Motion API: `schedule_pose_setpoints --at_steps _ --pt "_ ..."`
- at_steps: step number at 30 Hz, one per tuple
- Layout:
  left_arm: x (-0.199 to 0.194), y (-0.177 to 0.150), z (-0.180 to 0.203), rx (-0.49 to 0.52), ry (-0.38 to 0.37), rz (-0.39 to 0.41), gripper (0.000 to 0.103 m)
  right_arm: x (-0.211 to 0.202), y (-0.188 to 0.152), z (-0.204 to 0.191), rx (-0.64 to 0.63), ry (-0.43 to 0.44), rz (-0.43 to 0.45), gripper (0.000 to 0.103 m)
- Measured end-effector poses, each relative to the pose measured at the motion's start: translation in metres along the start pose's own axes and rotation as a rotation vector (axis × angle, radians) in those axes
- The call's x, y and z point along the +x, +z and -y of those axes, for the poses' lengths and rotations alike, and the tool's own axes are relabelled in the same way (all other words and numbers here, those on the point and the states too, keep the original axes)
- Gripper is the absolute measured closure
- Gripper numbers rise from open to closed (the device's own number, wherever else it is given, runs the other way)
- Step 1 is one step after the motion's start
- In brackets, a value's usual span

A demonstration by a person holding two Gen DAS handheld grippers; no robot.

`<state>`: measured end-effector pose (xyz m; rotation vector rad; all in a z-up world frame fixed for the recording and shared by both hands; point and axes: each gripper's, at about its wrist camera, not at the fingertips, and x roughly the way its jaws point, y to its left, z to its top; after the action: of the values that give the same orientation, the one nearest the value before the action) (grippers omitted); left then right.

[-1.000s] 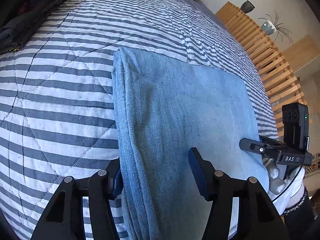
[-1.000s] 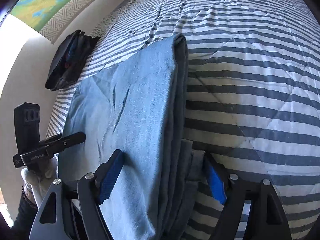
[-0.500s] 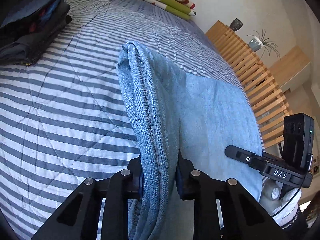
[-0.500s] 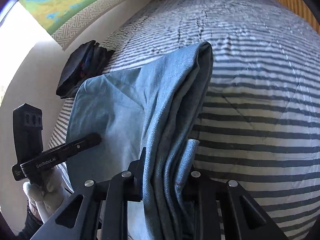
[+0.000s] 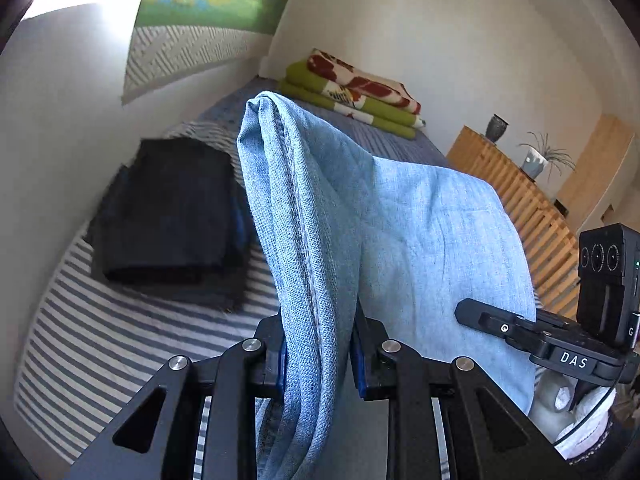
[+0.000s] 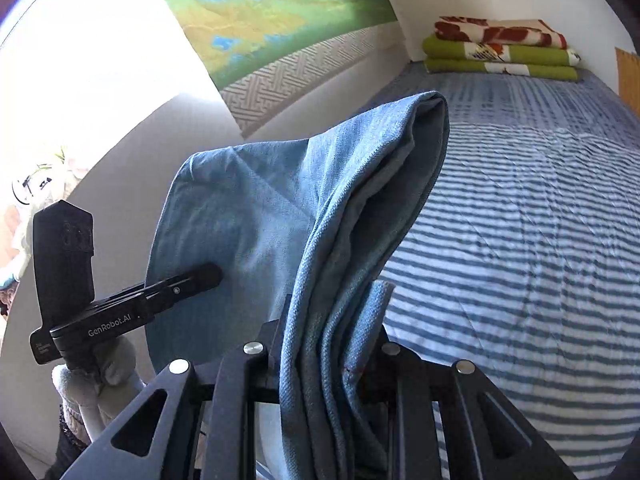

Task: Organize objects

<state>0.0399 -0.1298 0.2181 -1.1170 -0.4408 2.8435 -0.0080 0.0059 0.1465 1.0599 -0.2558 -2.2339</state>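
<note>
Lifted clear of the bed since the earlier frames, the folded light-blue denim garment (image 5: 320,208) now hangs in the air between the two tools, where a second ago it lay flat on the cover with both sets of jaws standing wide around its edges. One folded side edge runs up between the jaws of the left gripper (image 5: 318,354), which are pinched narrow on it, and the opposite edge sits the same way in the right gripper (image 6: 328,360), clamped on several layers of cloth; the panel between them sags slightly. Beyond the left jaws and off to their left, a stack of dark folded clothes (image 5: 172,216) rests on the blue-and-white striped quilt (image 5: 100,344), and that looks like the place this piece is meant for. Ahead of the right jaws the quilt lies open, with a pile of green and red-patterned folded blankets (image 6: 500,50) far ahead at the wall. As a judgement, folding and pick-up are done, and what is left is carrying the denim across, lowering it squarely onto the dark stack and letting go with both tools
</note>
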Motion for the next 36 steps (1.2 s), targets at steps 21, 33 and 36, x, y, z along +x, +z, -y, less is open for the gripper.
schedule_pose_setpoints --at_steps 21,33,36 --pt "0.193 0.134 -0.321 -0.194 0.344 -0.148 0.051 0.334 0.142 -0.006 0.025 -0.14 -0.16 0.069" --pt "0.125 0.101 -0.256 -0.091 0.45 -0.036 0.045 0.282 0.127 -0.023 -0.114 -0.178 -0.035 0.058" --pt "0.118 0.08 -0.24 -0.08 0.449 -0.074 0.044 0.28 0.105 -0.038 -0.186 -0.133 -0.087 0.058"
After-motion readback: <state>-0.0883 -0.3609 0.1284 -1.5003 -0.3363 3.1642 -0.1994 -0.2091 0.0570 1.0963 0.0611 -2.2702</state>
